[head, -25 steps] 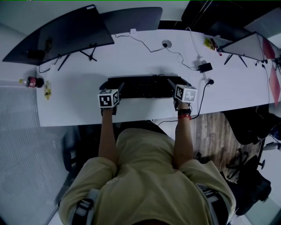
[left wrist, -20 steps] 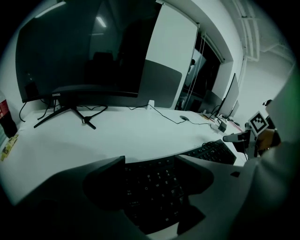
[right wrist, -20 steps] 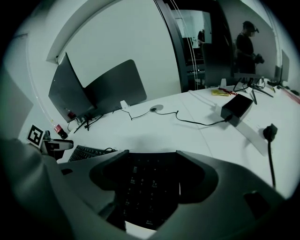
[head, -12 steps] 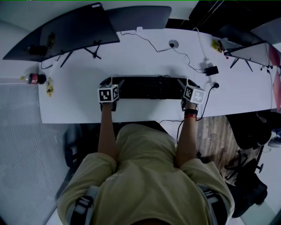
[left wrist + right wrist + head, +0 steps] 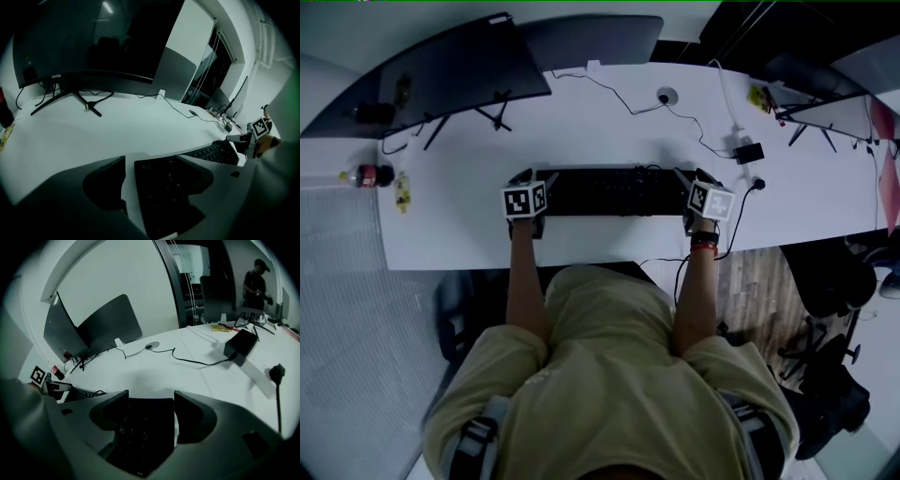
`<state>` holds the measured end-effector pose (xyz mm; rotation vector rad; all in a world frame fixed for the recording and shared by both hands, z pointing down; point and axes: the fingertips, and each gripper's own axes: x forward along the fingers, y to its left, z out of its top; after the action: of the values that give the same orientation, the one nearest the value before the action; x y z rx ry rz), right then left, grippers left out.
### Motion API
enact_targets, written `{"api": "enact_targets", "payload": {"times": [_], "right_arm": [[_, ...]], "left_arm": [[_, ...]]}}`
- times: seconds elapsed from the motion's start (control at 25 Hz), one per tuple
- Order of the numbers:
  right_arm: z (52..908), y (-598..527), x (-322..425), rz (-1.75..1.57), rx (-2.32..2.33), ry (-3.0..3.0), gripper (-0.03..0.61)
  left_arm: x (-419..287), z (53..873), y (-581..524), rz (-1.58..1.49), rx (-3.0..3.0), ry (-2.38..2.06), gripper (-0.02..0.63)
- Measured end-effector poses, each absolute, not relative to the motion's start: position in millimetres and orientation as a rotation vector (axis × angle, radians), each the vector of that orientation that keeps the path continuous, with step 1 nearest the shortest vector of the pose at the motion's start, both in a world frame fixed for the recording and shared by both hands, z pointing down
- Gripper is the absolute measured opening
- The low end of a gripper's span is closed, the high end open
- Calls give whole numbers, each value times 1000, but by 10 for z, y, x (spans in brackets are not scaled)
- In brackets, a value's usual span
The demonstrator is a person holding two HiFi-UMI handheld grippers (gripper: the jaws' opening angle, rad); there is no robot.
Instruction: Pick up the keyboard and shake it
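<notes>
The long black plastic keyboard (image 5: pixel 614 190) lies flat on the white counter (image 5: pixel 581 131). It looks stiff and light, so it is best held at both short ends. Each end sits between the apart jaws of the left tool (image 5: pixel 532 178) and the right tool (image 5: pixel 692 176), and seems not squeezed yet.

Dim office: a long white counter (image 5: pixel 581 131) under dark screens.
The counter curves across the head view. At its far edge a wide curved monitor (image 5: pixel 441 75) stands on spread legs, with a second monitor (image 5: pixel 591 39) showing its grey back just beside it and a third screen (image 5: pixel 830 103) at the right end. The floor is a grey textured floor (image 5: pixel 347 309) on the left and wood planks (image 5: pixel 759 281) on the right, where a black office chair (image 5: pixel 834 394) stands. In the gripper views a white wall (image 5: pixel 117 277) rises behind the screens, beside a dark glass partition (image 5: pixel 206 65). The light is low and cool.
</notes>
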<state>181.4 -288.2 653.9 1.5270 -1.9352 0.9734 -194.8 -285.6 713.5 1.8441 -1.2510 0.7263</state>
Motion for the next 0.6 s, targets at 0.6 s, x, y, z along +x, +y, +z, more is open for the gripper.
{"api": "enact_targets", "payload": {"times": [0.6], "right_arm": [[6964,-2841,1895,1047,1545,-1908,314]], "left_arm": [[-1882,7236,-2837,666,1826,-1199,274]]}}
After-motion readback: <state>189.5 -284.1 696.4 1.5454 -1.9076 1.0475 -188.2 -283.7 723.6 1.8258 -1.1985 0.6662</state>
